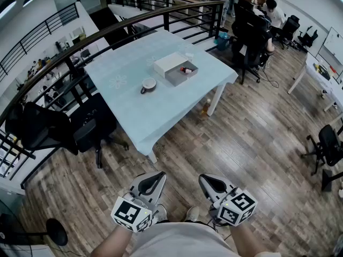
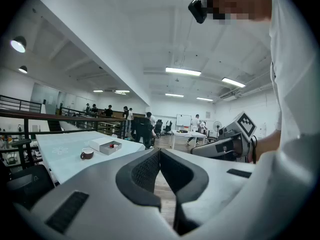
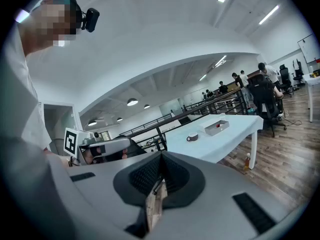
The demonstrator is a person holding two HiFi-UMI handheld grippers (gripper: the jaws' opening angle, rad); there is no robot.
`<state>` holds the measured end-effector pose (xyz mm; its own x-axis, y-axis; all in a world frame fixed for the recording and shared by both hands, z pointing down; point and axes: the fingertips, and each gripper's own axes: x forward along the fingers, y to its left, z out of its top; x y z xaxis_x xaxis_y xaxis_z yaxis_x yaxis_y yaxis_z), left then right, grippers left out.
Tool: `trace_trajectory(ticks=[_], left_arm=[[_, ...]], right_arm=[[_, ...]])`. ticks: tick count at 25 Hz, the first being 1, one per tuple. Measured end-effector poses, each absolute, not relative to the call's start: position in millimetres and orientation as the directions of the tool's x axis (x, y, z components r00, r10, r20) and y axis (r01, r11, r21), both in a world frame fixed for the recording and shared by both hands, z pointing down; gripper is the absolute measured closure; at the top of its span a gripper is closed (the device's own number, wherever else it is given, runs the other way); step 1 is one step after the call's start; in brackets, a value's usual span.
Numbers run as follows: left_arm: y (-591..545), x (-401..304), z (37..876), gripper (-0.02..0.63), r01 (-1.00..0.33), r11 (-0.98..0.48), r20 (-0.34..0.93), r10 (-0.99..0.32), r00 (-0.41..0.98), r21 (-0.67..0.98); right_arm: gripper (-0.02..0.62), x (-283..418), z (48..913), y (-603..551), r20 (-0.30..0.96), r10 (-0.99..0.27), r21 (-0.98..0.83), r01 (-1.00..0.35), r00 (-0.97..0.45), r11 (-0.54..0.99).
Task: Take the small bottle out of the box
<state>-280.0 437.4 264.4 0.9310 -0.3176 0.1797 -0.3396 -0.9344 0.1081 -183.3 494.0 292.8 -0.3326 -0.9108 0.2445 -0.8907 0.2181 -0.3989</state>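
Observation:
Far ahead, on the table with a pale blue cloth (image 1: 134,111), lies an open grey box (image 1: 181,74) with a small red-capped bottle (image 1: 187,69) inside it. Its white lid (image 1: 169,63) rests just beside it. Both grippers are held low near the person's body, well short of the table. My left gripper (image 1: 158,174) is shut with nothing between its tips. My right gripper (image 1: 204,178) is shut and empty too. From the left gripper view the box (image 2: 111,146) looks small and distant beyond the closed tips (image 2: 160,151). The right gripper view shows the box (image 3: 217,126) beyond its own closed tips (image 3: 161,155).
A brown mug (image 1: 148,85) stands on the cloth nearer than the box. A bottle (image 1: 206,107) sits on the wooden floor by a table leg. Black office chairs (image 1: 91,127) stand left of the table, a dark railing (image 1: 107,33) runs behind it, and people sit at desks farther back.

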Motion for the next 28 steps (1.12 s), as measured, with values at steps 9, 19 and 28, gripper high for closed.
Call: trace_trajectory(ticks=[9, 19, 28], left_arm=[[441, -269, 263, 0.586, -0.341, -0.934, 0.18, -0.32, 0.93, 0.101], [451, -251, 270, 0.586, -0.354, -0.93, 0.192, -0.33, 0.924, 0.103], [460, -213, 275, 0.586, -0.376, -0.922, 0.185, -0.355, 0.916, 0.094]], right_arm=[[0.574, -172, 293, 498, 0.241, -0.911, -0.399, -0.89, -0.335, 0.221], [0.572, -151, 297, 506, 0.242, -0.911, -0.399, -0.89, -0.335, 0.221], [0.571, -112, 301, 518, 0.258, -0.909, -0.344, -0.91, -0.327, 0.229]])
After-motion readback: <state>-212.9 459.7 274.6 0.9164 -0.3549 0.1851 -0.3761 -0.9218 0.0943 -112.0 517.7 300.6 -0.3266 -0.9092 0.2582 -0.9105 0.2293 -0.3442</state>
